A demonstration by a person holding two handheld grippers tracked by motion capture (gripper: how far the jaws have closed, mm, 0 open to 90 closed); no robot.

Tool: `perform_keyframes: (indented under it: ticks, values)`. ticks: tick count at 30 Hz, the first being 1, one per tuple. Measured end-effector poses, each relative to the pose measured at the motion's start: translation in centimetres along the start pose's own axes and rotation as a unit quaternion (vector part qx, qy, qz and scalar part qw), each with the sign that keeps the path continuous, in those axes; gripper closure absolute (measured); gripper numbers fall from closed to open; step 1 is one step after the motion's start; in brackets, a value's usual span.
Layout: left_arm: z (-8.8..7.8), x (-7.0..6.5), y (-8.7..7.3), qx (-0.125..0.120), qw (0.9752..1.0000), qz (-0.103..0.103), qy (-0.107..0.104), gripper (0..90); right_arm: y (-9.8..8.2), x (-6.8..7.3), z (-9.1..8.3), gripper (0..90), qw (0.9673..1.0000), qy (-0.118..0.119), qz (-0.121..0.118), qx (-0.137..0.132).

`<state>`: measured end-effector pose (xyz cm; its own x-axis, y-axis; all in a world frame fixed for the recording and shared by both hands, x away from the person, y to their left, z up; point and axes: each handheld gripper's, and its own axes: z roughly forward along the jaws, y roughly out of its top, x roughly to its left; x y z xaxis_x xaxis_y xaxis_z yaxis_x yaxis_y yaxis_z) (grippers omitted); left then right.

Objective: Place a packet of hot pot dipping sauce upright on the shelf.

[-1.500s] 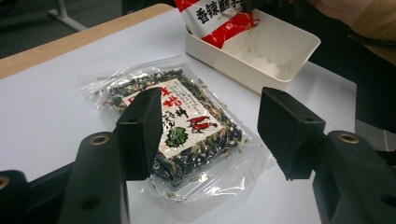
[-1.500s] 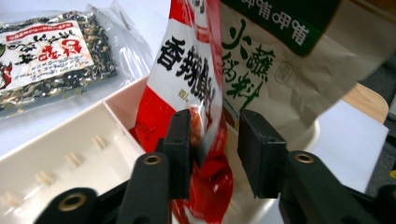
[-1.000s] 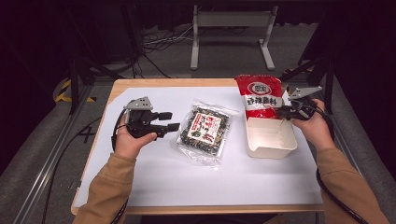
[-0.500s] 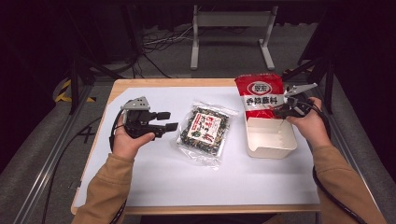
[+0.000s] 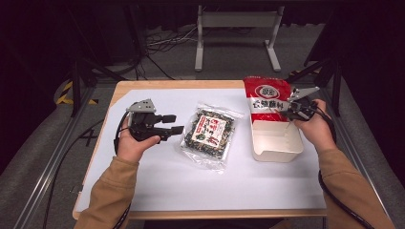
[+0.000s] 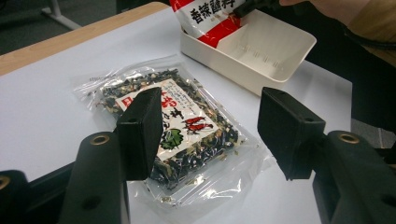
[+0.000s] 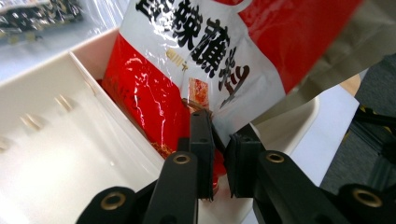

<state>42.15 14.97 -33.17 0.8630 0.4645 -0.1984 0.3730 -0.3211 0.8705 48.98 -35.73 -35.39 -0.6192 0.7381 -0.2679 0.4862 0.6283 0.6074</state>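
Far left on the desk (image 5: 157, 191): left tool (image 5: 175, 123) held in the left hand (image 5: 131, 143), jaws level and standing wide apart, nothing between them, pointed toward the clear packet (image 5: 208, 133) just beside the tips. In the left gripper view, same clear packet (image 6: 173, 135) seen lying flat on the white sheet, dark dried bits inside, label facing up.

Further right: white tray (image 5: 277, 143) resting on the desk, close to the clear packet but apart from it. Red bag (image 5: 266, 98) standing with its lower end in the far part of the white tray, top tilted away beyond the rim.

Far right: right tool (image 5: 285, 109) in the right hand (image 5: 313, 126), jaws having just been closing, now pinched together on the edge of the red bag. In the right gripper view, pads (image 7: 201, 140) clamped on the lower corner of the red bag (image 7: 187, 60), over the white tray (image 7: 51, 140).
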Motion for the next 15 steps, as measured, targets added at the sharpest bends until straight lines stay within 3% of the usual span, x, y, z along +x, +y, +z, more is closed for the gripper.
perform_keyframes:
  ticks: [3,9,11,12,15]
  values:
    - [-0.1,0.0,0.0,0.000,1.0000,-0.001,0.000,41.2,-0.2,0.1,0.3,81.9,0.9999,-0.005,0.005,0.009]
    - [0.0,0.1,-0.2,0.000,1.0000,-0.003,0.000,41.2,-0.6,-0.2,0.0,74.9,0.9994,-0.005,0.035,-0.001]
    - [0.0,0.2,-0.1,0.000,1.0000,-0.004,0.001,40.9,-0.7,-0.3,-0.1,73.0,0.9991,-0.003,0.043,-0.007]
    - [0.0,0.2,-0.1,0.001,1.0000,-0.003,0.001,40.9,-0.9,-0.5,-0.5,67.7,0.9977,0.005,0.063,-0.025]
    - [0.1,0.2,-0.1,0.004,1.0000,-0.004,0.004,39.5,-1.0,-0.5,-1.2,60.8,0.9964,0.001,0.075,-0.040]
